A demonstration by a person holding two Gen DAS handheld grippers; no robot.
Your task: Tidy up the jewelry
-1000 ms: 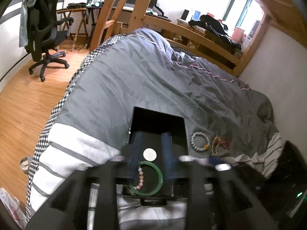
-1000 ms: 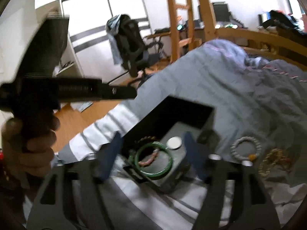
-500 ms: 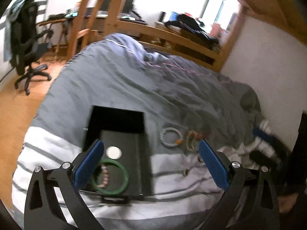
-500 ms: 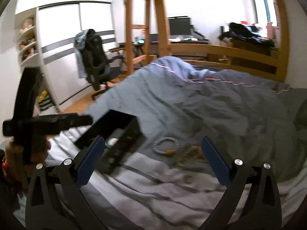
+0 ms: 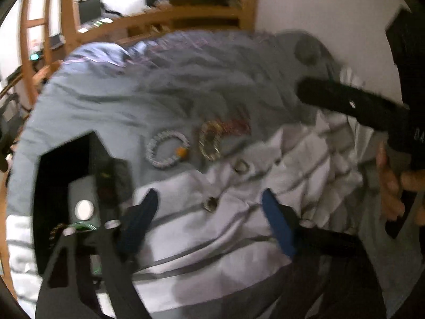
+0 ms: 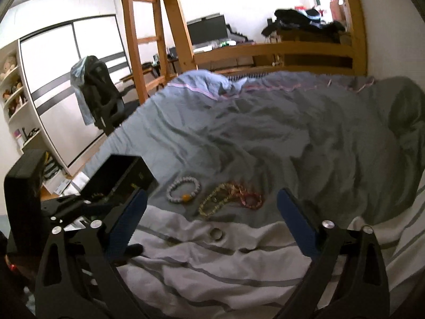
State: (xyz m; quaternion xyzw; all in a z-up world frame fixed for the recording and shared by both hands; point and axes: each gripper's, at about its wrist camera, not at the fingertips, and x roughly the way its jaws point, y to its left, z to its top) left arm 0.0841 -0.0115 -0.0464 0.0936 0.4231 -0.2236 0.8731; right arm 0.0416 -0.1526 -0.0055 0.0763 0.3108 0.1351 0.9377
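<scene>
A black jewelry box (image 5: pixel 66 186) lies open on the bed at the left; it also shows in the right wrist view (image 6: pixel 119 178). A white bead bracelet (image 6: pixel 183 188) (image 5: pixel 167 151), a gold chain (image 6: pixel 217 202) (image 5: pixel 209 141) and a red bracelet (image 6: pixel 249 199) lie on the grey duvet. Two small rings (image 6: pixel 216 232) (image 5: pixel 209 203) (image 5: pixel 240 166) lie on the striped sheet. My left gripper (image 5: pixel 209 226) is open and empty above the sheet, right of the box. My right gripper (image 6: pixel 212 226) is open and empty, with the ring between its fingers.
The bed's wooden rail (image 6: pixel 279 50) and ladder (image 6: pixel 148 34) stand behind. An office chair (image 6: pixel 98 95) and a wardrobe (image 6: pixel 66 79) are at the left. A white wall (image 5: pixel 332 13) borders the bed on the right. The right gripper's body and hand (image 5: pixel 385 138) show in the left view.
Both grippers have swung right, away from the box and toward the loose jewelry. The left gripper opened from around the box's contents. The left view is blurred by motion.
</scene>
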